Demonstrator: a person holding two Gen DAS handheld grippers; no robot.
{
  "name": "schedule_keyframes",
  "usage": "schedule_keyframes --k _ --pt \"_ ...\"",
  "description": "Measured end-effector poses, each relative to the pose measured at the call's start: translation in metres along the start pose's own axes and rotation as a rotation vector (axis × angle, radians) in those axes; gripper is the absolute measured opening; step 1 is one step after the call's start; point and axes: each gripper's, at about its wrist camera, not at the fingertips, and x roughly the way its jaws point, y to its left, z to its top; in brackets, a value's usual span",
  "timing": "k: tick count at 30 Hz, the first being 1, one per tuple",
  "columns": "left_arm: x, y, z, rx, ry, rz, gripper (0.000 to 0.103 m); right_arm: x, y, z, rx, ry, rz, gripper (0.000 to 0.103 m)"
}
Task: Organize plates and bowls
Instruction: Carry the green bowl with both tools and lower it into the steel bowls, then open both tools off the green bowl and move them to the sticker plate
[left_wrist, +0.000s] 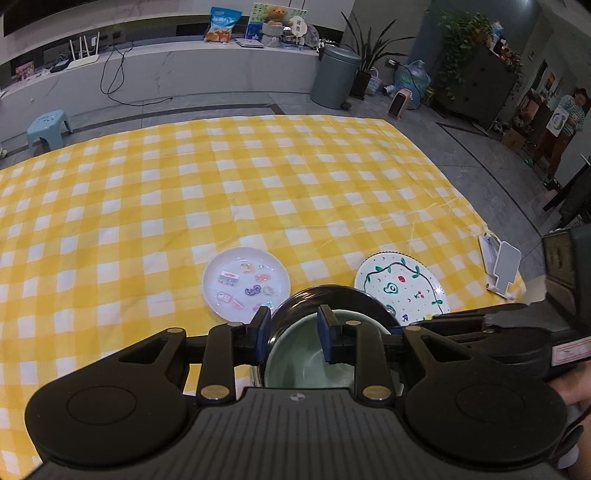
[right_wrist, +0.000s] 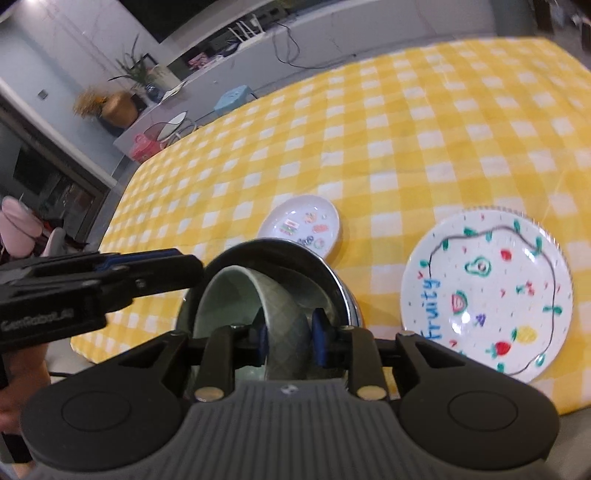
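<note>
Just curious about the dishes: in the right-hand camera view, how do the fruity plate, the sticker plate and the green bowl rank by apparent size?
1. Fruity plate
2. Green bowl, though nearness to the camera inflates it
3. Sticker plate, farther back, so its real size is unsure

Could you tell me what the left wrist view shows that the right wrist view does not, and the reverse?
Only the left wrist view shows the grey pedal bin, the white phone stand at the table edge, and a person standing far right. Only the right wrist view shows the word "Fruity" on the fruit plate and a golden pot. Both show the sticker plate, the celadon bowl inside the dark bowl, the blue stool and the yellow checked cloth.
</note>
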Motion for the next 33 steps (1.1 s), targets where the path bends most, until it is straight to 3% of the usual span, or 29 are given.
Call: schedule_keyframes --k 13,16,19,23,26,29,31,33 --pt "-0.005 0.008 0.002 -0.043 -0.026 0.015 0.035 -0.027 0.013 0.001 -0.182 -0.121 -0.052 0.029" --pt "-0.006 0.01 0.001 -0.053 -0.032 0.02 0.039 -0.038 0.017 0.001 -0.212 -0.159 0.0 0.031" --pt "-0.006 0.011 0.001 -0.059 -0.04 0.032 0.041 -0.042 0.019 0.001 -0.24 -0.168 -0.004 0.032" --pt "-0.007 0.013 0.003 -0.074 -0.059 0.048 0.046 -0.031 0.016 0.0 -0.26 -0.109 0.045 0.033" --pt "-0.01 0.015 0.003 -0.086 -0.104 0.083 0.059 -0.013 0.022 -0.008 -0.302 -0.029 0.084 0.03" --pt "-0.01 0.013 0.003 -0.065 -0.147 0.147 0.067 0.001 0.03 -0.016 -0.35 0.014 0.064 0.03" --pt "-0.007 0.011 0.004 -0.049 -0.145 0.196 0.08 0.008 0.033 -0.019 -0.353 0.038 0.074 0.03" --pt "0.001 0.01 0.006 -0.063 -0.125 0.267 0.081 0.012 0.034 -0.021 -0.358 0.038 0.07 0.03"
